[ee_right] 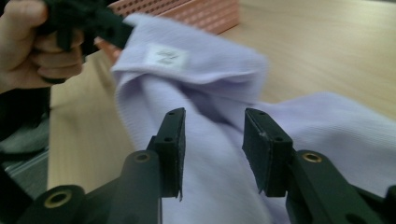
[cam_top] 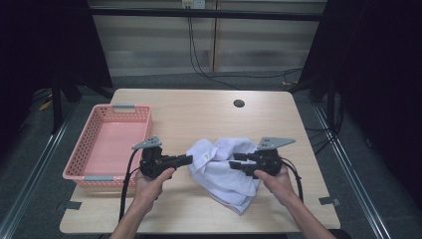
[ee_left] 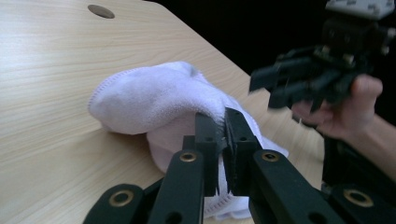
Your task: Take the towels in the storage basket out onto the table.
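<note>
Now your left gripper (ee_left: 223, 140) pinches the edge of the white towel (cam_top: 224, 172), crumpled mid-table beside the pink basket (cam_top: 107, 144). Your right gripper (ee_right: 212, 149) stands spread over the cloth; if you pull before it bites, the thin hem may slip out.

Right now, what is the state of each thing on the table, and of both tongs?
White terry cloth towel: crumpled, one edge pinched.
Pink perforated plastic basket: empty, upright, at the table's left edge.
Left tongs: shut on the towel's edge.
Right tongs: open, over the towel.
Light wooden table: holds towel and basket.
</note>
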A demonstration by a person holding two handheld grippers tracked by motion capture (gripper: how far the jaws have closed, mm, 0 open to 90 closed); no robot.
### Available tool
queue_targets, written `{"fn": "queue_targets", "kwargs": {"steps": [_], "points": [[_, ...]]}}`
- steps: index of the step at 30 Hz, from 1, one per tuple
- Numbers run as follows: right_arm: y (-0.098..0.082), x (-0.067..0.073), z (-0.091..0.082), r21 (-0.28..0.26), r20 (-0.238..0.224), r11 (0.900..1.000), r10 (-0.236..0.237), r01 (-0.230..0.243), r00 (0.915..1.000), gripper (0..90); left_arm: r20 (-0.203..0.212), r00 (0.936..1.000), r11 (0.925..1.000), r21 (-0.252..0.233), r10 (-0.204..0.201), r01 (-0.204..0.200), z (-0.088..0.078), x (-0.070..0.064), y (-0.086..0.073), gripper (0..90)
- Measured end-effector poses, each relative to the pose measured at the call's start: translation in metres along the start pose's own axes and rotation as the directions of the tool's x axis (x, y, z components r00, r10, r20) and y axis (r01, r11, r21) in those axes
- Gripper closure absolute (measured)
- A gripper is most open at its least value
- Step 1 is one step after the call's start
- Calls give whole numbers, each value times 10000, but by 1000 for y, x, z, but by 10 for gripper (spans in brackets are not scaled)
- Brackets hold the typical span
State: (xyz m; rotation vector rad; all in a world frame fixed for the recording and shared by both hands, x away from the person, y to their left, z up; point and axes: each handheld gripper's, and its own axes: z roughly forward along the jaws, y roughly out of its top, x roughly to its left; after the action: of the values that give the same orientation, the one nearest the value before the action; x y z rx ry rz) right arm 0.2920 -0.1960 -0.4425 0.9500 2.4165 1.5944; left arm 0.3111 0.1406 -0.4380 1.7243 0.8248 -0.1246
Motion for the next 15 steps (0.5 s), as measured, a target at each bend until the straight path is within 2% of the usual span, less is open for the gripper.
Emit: {"fn": "queue_targets", "kwargs": {"steps": [5, 7, 9, 12, 13, 14, 15], "points": [[2, 22, 24, 145, -1094, 9997, -198, 215, 9938, 510, 227, 9997, 9999, 141, 90, -93, 12, -6, 1, 859], [-1, 29, 33, 384, -984, 9983, -394, 433, 9944, 433, 318, 9994, 9998, 180, 101, -107, 16, -7, 2, 859], [-6, 31, 43, 671, -910, 9965, -431, 493, 9949, 397, 468, 9989, 9997, 224, 38, -48, 19, -10, 2, 859], [-8, 35, 53, 750, -925, 9954, -526, 596, 9943, 362, 538, 9985, 9995, 296, 96, -112, 24, -15, 2, 857], [-7, 37, 55, 757, -840, 9950, -592, 656, 9947, 436, 638, 9978, 9991, 378, 178, -203, 25, -16, 3, 857], [-6, 38, 55, 818, -560, 9935, -745, 790, 9956, 523, 720, 9973, 9992, 366, 104, -131, 25, -17, 2, 857], [-6, 37, 56, 823, -289, 9947, -587, 609, 9979, 566, 840, 9965, 9995, 328, 0, -28, 26, -16, 2, 857]]}}
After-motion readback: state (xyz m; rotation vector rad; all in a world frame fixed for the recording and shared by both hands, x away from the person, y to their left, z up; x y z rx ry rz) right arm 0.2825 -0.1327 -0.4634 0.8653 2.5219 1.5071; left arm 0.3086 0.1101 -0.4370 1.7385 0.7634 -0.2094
